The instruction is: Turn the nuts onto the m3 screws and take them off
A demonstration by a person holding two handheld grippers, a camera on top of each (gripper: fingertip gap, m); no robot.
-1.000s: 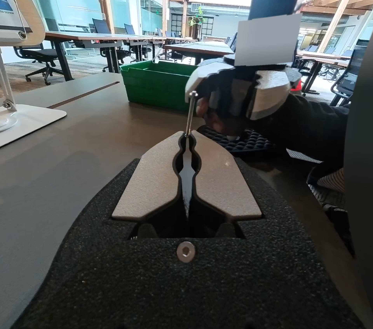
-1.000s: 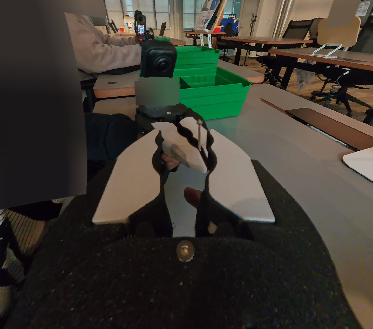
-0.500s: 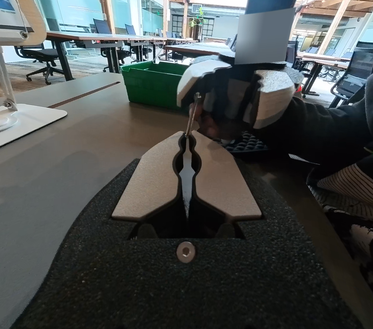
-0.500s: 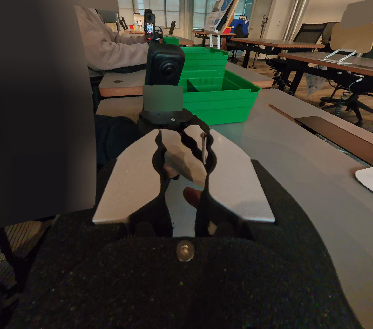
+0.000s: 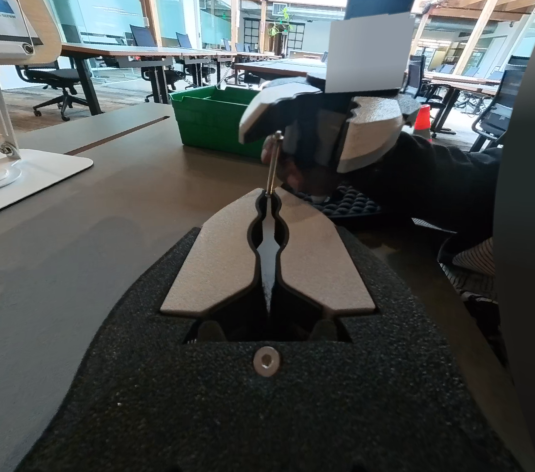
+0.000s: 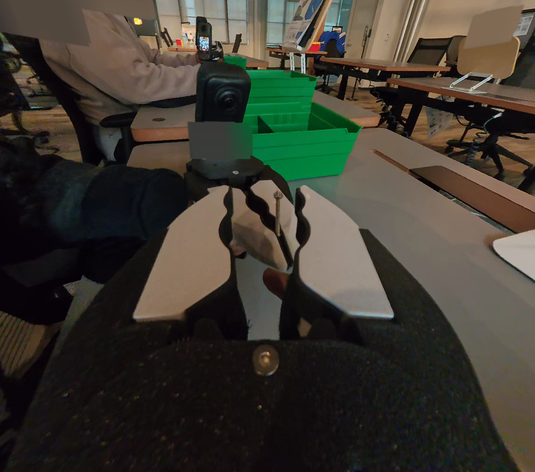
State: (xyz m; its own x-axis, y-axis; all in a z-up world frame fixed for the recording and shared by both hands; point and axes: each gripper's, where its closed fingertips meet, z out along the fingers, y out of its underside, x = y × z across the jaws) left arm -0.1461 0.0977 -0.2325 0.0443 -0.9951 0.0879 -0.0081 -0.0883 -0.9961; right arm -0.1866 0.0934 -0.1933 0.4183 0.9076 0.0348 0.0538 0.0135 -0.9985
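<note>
While left gripper (image 5: pixel 269 193) stays clamped on the upright screw (image 5: pixel 274 163), right gripper (image 6: pixel 263 207), jaws wide and empty, has drifted closer around it; no nut seen.

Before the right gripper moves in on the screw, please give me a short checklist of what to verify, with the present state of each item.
1. Left gripper shut on the screw: ok.
2. Screw upright, head on top: ok, slightly tilted.
3. Right gripper open: ok.
4. Screw between the right fingers, untouched: ok.
5. Nut on the screw: cannot tell.
6. Green bin clear of both grippers: ok.
</note>
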